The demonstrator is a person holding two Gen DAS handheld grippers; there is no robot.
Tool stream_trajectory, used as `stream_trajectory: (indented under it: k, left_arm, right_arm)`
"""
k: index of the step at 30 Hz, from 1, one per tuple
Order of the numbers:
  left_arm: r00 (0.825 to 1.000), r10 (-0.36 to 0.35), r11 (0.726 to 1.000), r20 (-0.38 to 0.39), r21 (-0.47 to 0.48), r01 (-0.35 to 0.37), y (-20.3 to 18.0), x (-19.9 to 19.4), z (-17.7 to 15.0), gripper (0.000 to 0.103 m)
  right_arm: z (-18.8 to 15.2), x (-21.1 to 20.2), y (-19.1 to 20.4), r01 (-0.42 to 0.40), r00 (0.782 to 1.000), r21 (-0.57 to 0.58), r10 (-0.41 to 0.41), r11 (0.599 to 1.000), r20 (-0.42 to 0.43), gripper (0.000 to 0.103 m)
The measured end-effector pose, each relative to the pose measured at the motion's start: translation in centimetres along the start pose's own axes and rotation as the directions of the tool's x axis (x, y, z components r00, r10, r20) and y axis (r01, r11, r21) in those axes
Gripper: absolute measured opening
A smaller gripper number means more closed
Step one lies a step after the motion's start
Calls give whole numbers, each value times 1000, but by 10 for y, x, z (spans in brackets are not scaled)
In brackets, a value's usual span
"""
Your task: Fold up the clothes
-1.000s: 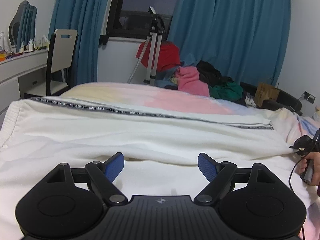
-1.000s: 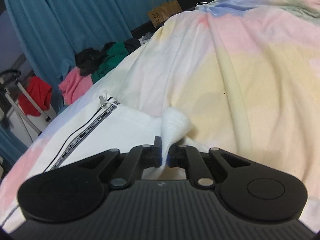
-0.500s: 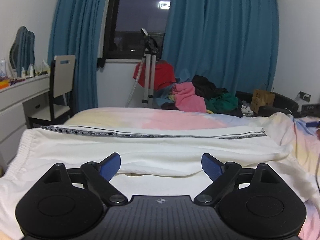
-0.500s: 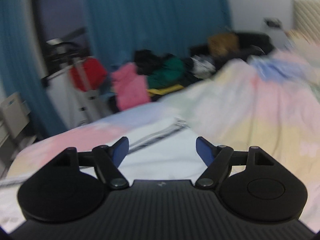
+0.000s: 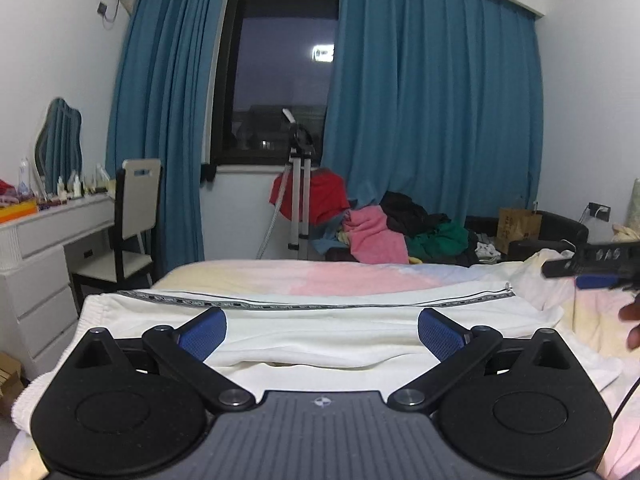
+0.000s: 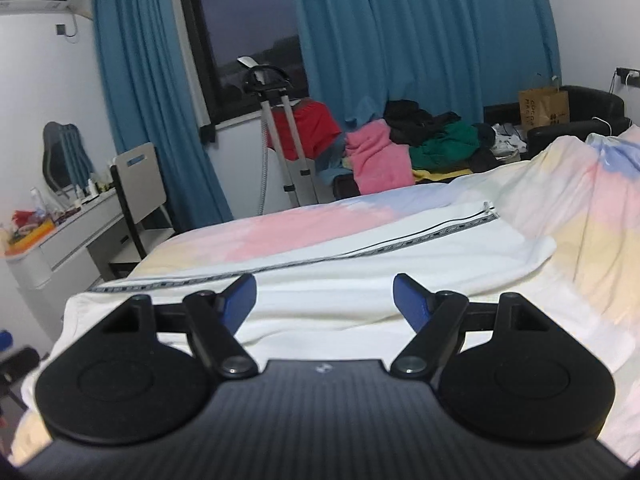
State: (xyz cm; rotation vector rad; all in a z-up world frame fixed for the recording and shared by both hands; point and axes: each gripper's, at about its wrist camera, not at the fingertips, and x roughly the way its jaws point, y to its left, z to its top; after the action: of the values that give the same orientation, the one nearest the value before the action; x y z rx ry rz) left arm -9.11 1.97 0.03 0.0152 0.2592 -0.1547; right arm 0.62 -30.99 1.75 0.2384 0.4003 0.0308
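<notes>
A white garment (image 5: 360, 340) with a patterned zip band (image 5: 320, 305) lies folded lengthwise across the bed. In the left wrist view my left gripper (image 5: 321, 318) hovers above its near edge. Its jaws are opening, with nothing between the blue pads. My right gripper (image 6: 324, 286) stands open above the same white garment (image 6: 440, 240), clear of the cloth and holding nothing. The right gripper (image 5: 588, 274) also shows side-on at the right edge of the left wrist view, with part of a hand (image 5: 631, 322) below it.
The bed carries a pastel sheet (image 5: 320, 276) that bunches up on the right (image 6: 592, 208). Behind it lies a pile of clothes (image 5: 400, 236). A stand (image 5: 298, 200), a chair (image 5: 132, 216), a white desk (image 5: 44, 240) and a paper bag (image 6: 544, 108) line the room.
The right gripper let go of the white cloth corner, opened, and rose away from the bed while swinging toward the window. The left gripper lifted back and its jaws widened.
</notes>
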Motion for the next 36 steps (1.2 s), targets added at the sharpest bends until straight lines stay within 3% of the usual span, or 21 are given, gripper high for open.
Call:
stream_trajectory:
  k: [5,11,14,20,24,28,32,36]
  left_arm:
    - [1000,-8,1000,-20,30,9,-5,-15,-17,103]
    - [995,5,1000,-98,-7,-6,-1,8,-26,103]
    - [988,19,999,-150,-44,-26,9,23,-31,103]
    - [961,84,987,-265,-110,-116,47,47,-42,103]
    - [930,145,966,-338,-156,-208,77,59,-48,103]
    - [876,148,907,-460,-290,-305,126,69,-56,101]
    - [844,172,797,-508,-431,-422,183,59,-52,101]
    - [796,215,726,-566,-452,-518,227,53,-44,101]
  right_arm:
    - [-35,4,9,7,1000,-35,-6,999,23,77]
    - [-59,6,10,61,998,-73,-59,995,38,77]
    - [-62,11,2,79,996,-14,-79,997,29,77]
    - [-71,24,-8,128,992,37,-128,991,1,77]
    - [-75,26,-11,168,986,18,-168,986,2,77]
    - [-76,25,-19,163,986,37,-163,986,15,77]
    - [-75,27,-26,177,984,52,-178,983,1,76]
    - [-75,29,-31,195,981,61,-194,979,-19,76]
